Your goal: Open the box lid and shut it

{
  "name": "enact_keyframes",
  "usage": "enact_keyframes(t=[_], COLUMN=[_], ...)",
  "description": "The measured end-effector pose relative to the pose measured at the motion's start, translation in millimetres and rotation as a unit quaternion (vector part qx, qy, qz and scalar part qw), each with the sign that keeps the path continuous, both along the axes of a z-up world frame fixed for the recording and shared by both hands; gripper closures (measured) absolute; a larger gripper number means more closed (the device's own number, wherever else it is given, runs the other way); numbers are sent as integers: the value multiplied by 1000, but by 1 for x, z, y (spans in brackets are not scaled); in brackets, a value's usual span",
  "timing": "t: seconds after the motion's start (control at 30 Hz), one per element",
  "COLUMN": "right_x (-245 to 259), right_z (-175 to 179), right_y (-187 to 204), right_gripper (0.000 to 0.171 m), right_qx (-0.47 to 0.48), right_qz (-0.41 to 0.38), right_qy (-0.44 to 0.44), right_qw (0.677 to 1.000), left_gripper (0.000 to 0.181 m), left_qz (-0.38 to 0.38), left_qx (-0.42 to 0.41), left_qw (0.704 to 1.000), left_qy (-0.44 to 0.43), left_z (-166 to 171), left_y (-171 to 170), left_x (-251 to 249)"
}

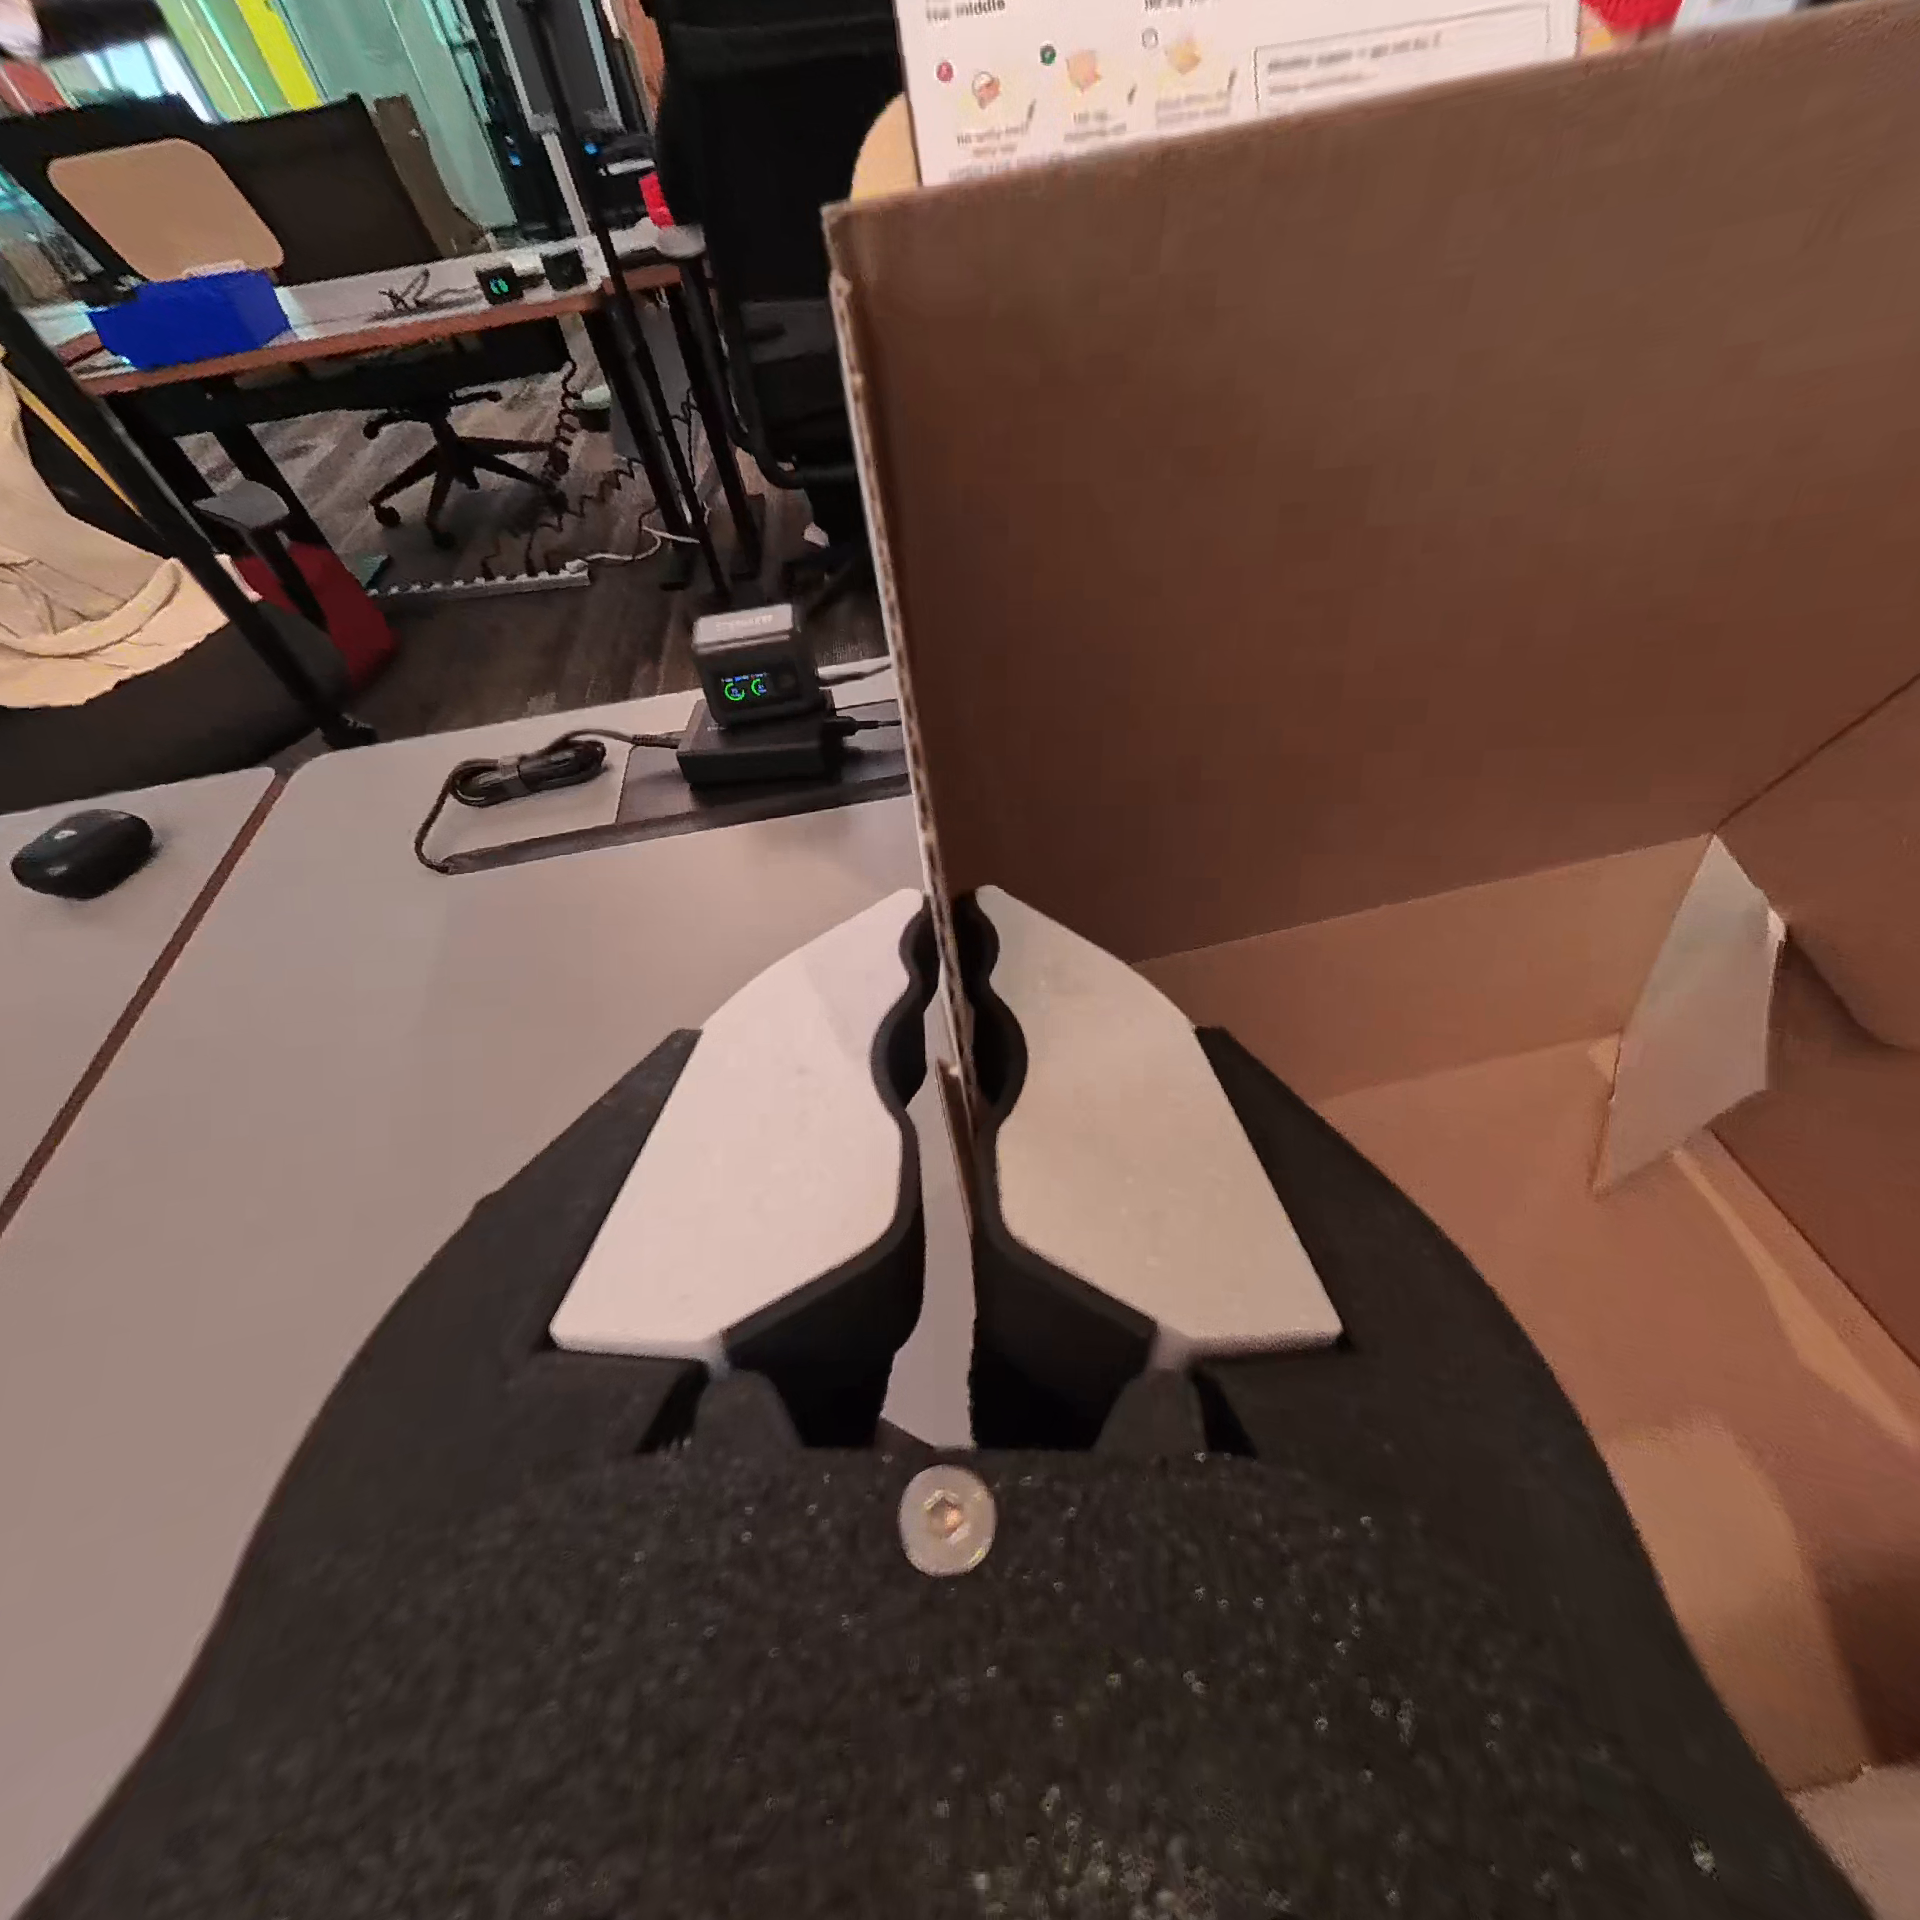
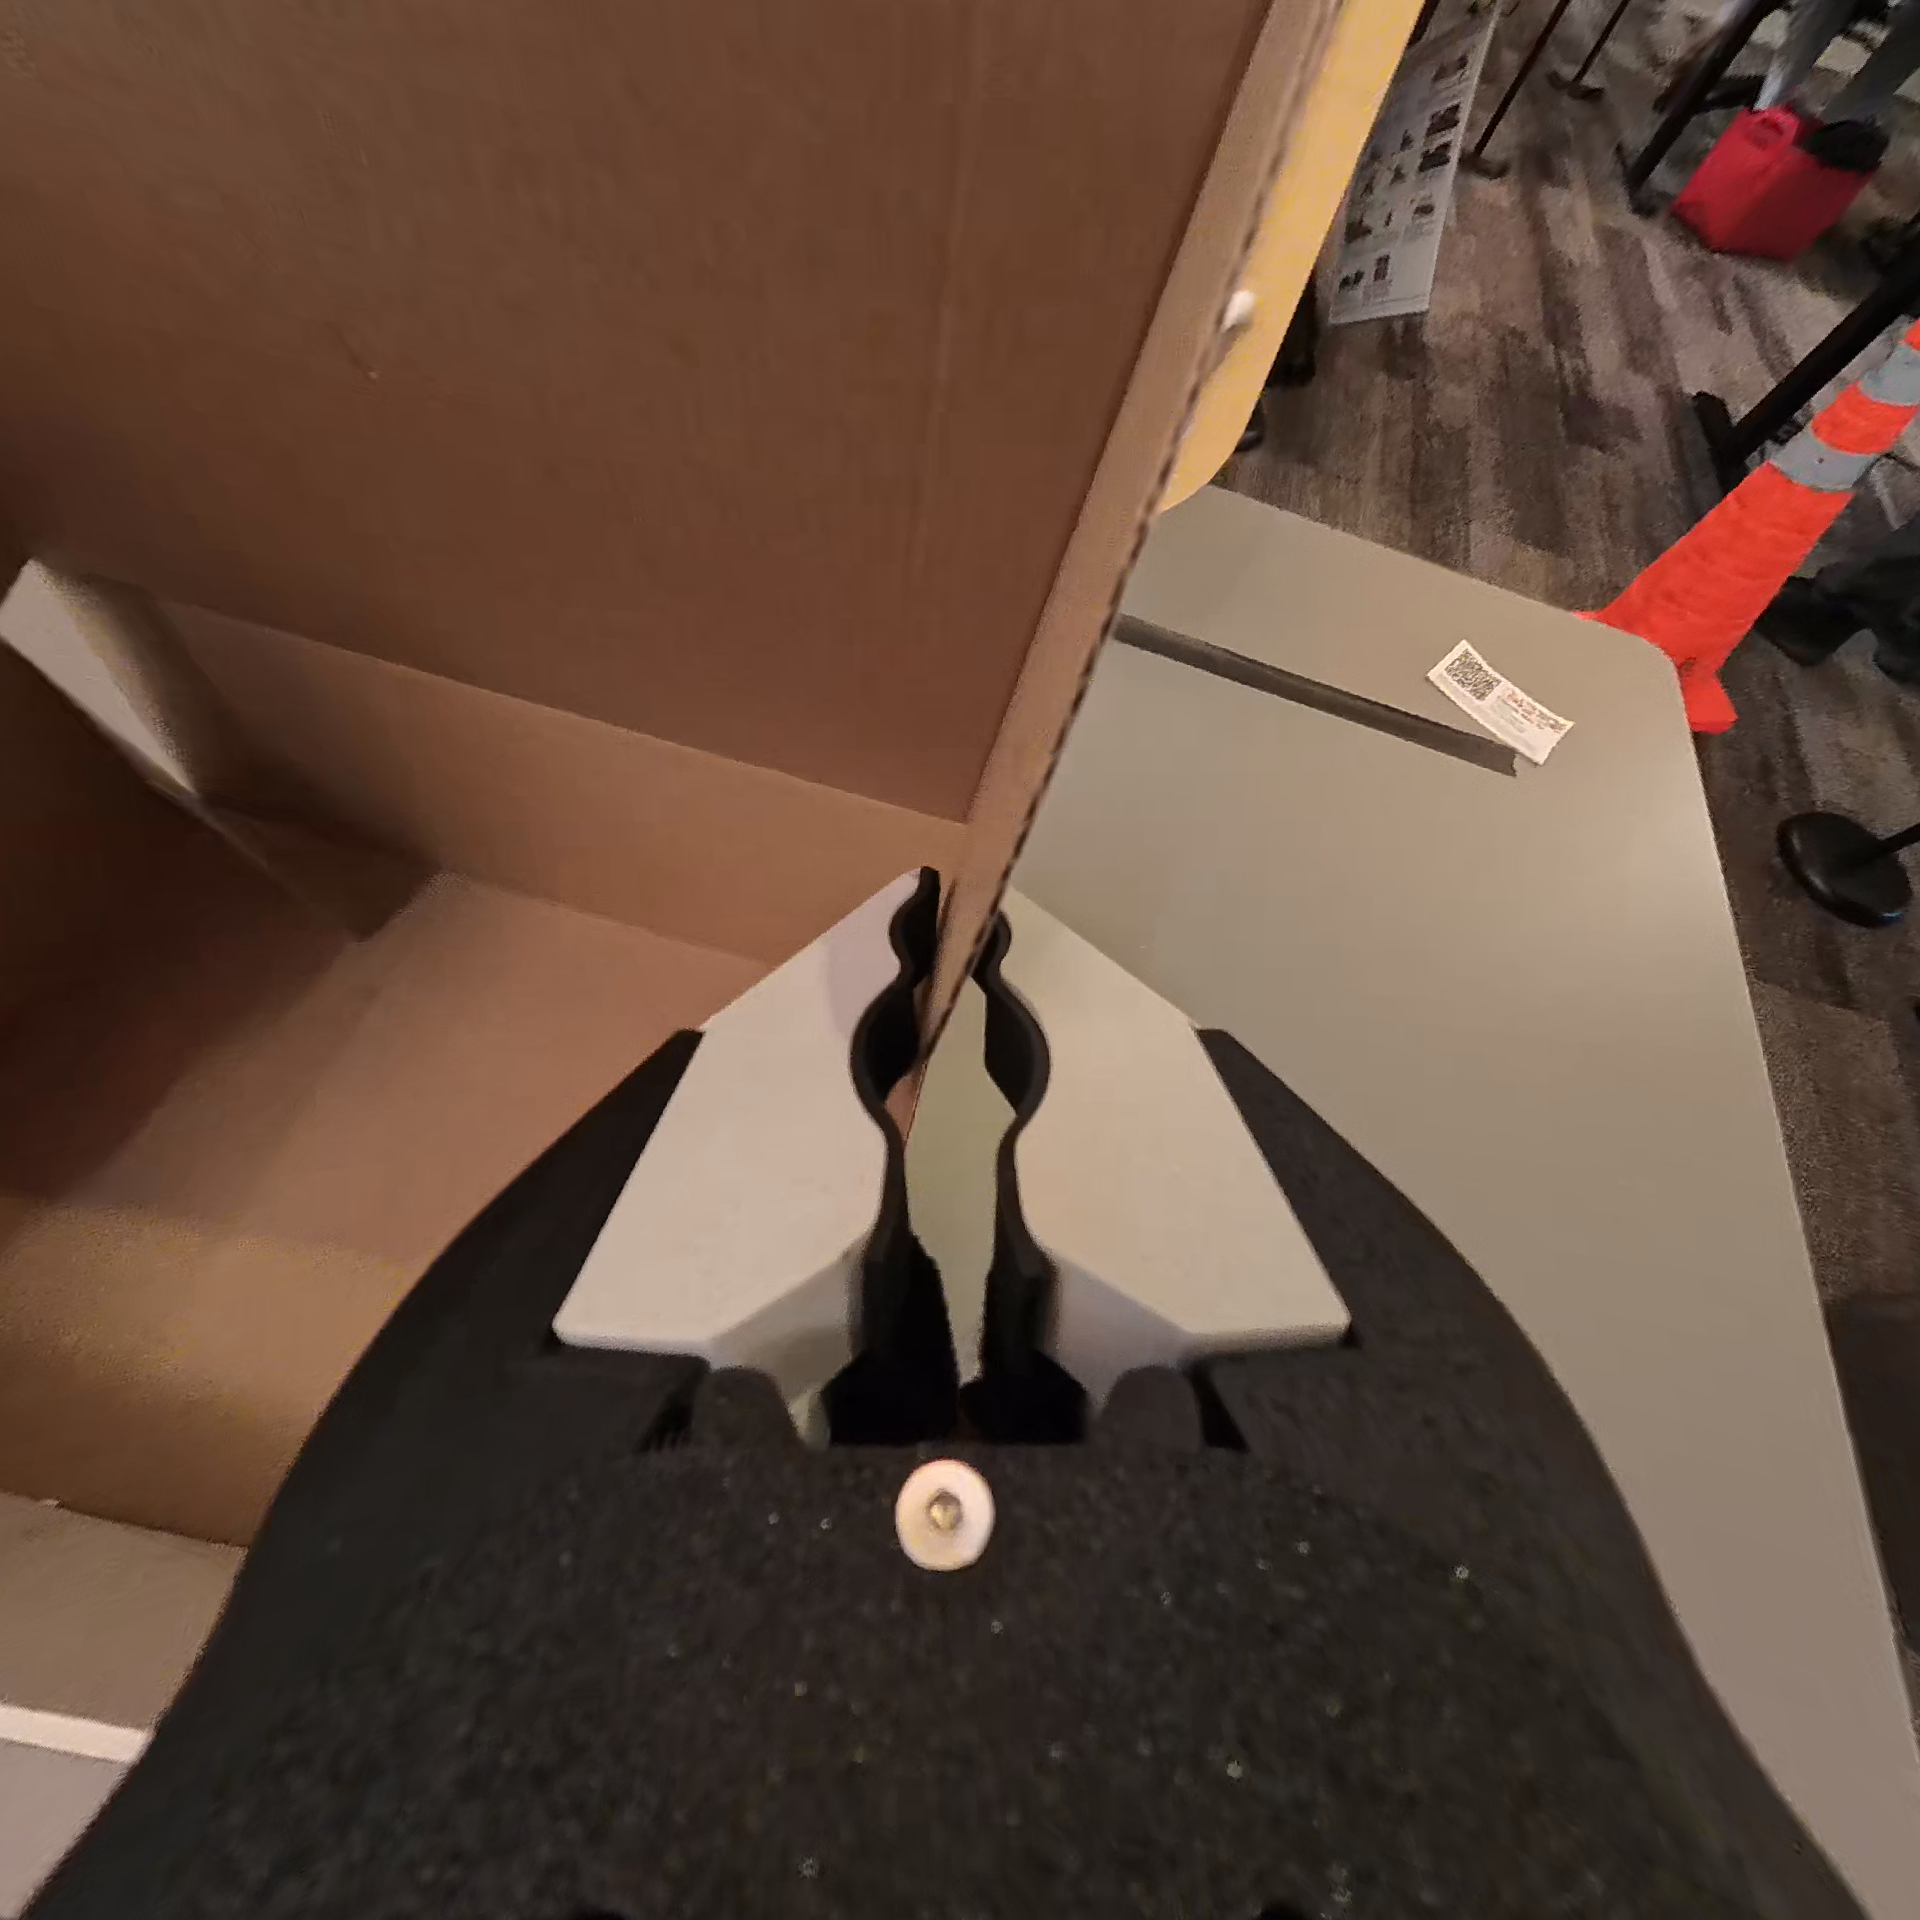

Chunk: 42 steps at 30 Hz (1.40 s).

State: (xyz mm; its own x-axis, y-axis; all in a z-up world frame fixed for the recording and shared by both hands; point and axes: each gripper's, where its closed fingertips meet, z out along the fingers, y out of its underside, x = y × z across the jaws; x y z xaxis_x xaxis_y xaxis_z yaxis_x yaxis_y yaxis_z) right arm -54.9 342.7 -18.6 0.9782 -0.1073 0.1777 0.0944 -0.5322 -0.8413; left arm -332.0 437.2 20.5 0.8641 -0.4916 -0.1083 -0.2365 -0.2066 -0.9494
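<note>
A brown cardboard box point(image 1: 1507, 1299) stands open on the grey table. In the left wrist view its left lid flap point(image 1: 1351, 499) stands upright, and my left gripper point(image 1: 951, 935) is shut on the flap's near edge. In the right wrist view the right lid flap point(image 2: 623, 364) stands up, leaning slightly, and my right gripper point(image 2: 961, 914) is shut on its edge. The box's inside point(image 2: 312, 1039) looks empty. A folded inner flap with pale tape point(image 1: 1683, 1039) shows at the far side.
On the grey table point(image 1: 416, 1039) lie a black charger with a lit screen point(image 1: 753, 696), a coiled cable point(image 1: 520, 779) and a black mouse point(image 1: 78, 852). A white card point(image 2: 1496, 701) lies at the right. An orange cone point(image 2: 1745, 520), chairs and desks stand beyond. The left gripper's tips are roughly 30 centimetres from the right gripper's.
</note>
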Motion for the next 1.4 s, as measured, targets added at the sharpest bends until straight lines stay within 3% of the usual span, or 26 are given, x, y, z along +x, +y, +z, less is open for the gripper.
enact_keyframes(t=[0.33,0.5,0.7,0.8,1.0,1.1,1.27,1.4], right_x=[12,12,7,3,18,18,18,13], right_z=[6,3,-14,-26,-49,-44,-45,-45], right_y=[12,2,-24,-31,-7,-4,-5,-2], right_gripper=[168,155,151,155,168,169,170,169], right_qx=[-34,-14,-7,-2,-1,6,14,33], right_qz=[28,27,10,7,0,-7,-12,5], right_qy=[27,-1,-2,-13,-19,-2,17,7], right_qw=[999,1000,1000,1000,1000,1000,1000,999], left_gripper=[179,179,180,179,179,176,135,150], left_qz=[1,10,14,10,-6,-15,-71,-96], left_qx=[-23,-19,-13,-12,-15,-1,-46,-96], left_qw=[1000,999,1000,1000,1000,1000,996,990], left_qy=[18,24,24,25,23,27,10,26], left_z=[3,2,1,0,1,1,-44,-94], left_y=[20,18,13,11,6,5,-7,-3], left_x=[0,3,1,2,8,10,7,5])
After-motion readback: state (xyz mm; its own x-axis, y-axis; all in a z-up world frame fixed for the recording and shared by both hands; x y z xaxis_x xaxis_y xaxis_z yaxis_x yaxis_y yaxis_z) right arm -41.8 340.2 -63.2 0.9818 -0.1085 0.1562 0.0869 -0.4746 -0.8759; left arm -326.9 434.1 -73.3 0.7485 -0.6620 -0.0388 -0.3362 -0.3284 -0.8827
